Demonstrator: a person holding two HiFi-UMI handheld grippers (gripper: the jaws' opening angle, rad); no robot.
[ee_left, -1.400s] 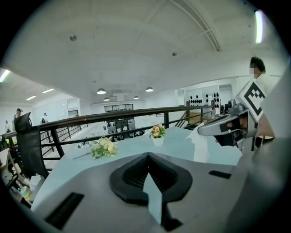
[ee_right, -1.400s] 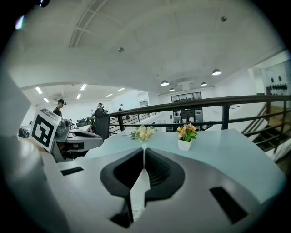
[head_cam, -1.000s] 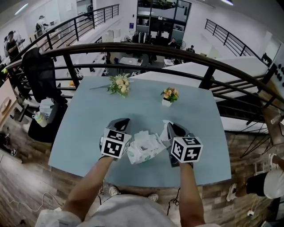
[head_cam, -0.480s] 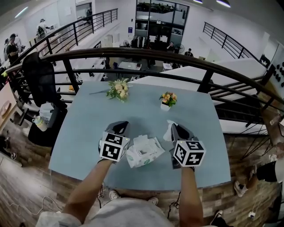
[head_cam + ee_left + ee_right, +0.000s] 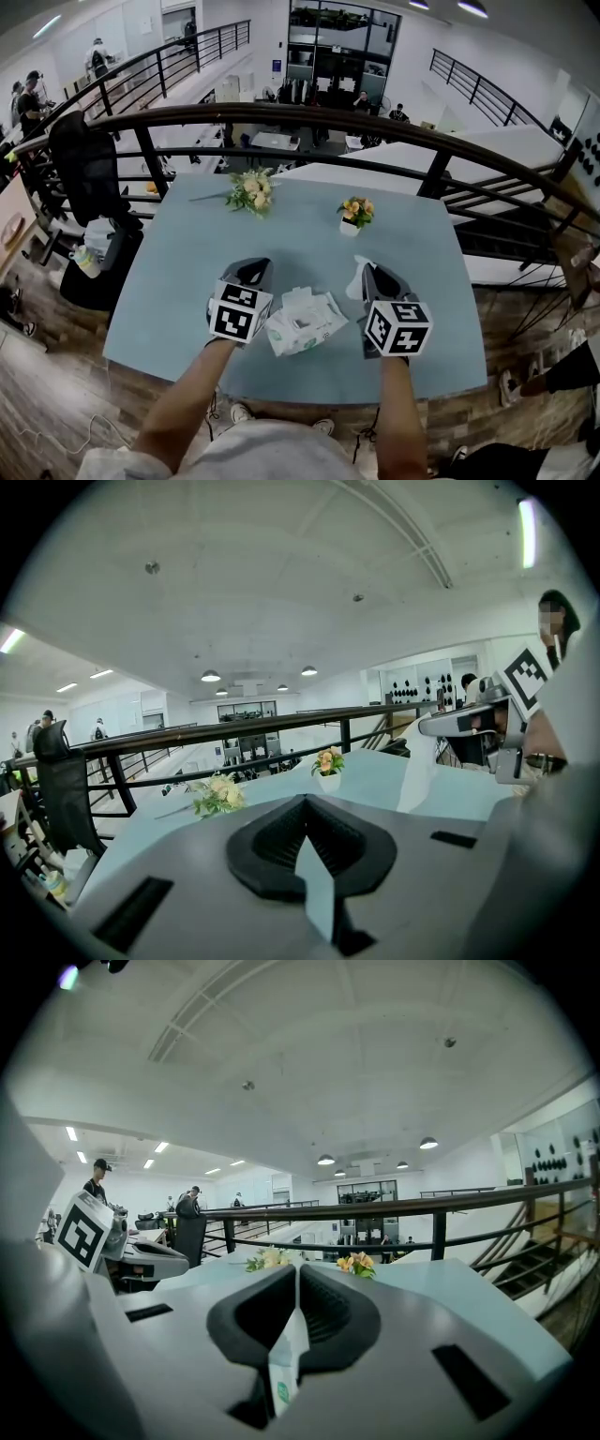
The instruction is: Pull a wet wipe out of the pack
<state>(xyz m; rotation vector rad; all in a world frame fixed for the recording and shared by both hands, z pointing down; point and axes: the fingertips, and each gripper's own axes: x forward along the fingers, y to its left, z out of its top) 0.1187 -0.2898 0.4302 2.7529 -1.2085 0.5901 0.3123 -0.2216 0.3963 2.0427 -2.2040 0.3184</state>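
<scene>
One pack (image 5: 302, 321) — white, crumpled, green-printed, one wipe (image 5: 355, 278) pinched in right gripper (image 5: 368, 274), left gripper (image 5: 253, 269) closed, two posies (image 5: 251, 190).

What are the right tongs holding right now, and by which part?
A wet wipe, pinched at one edge in the shut right tongs.

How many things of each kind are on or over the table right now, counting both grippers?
Wipe pack: 1
Wet wipe: 1
Flower arrangements: 2 (loose bouquet, small pot)
Grippers: 2 (left gripper, right gripper)
Total: 6
</scene>
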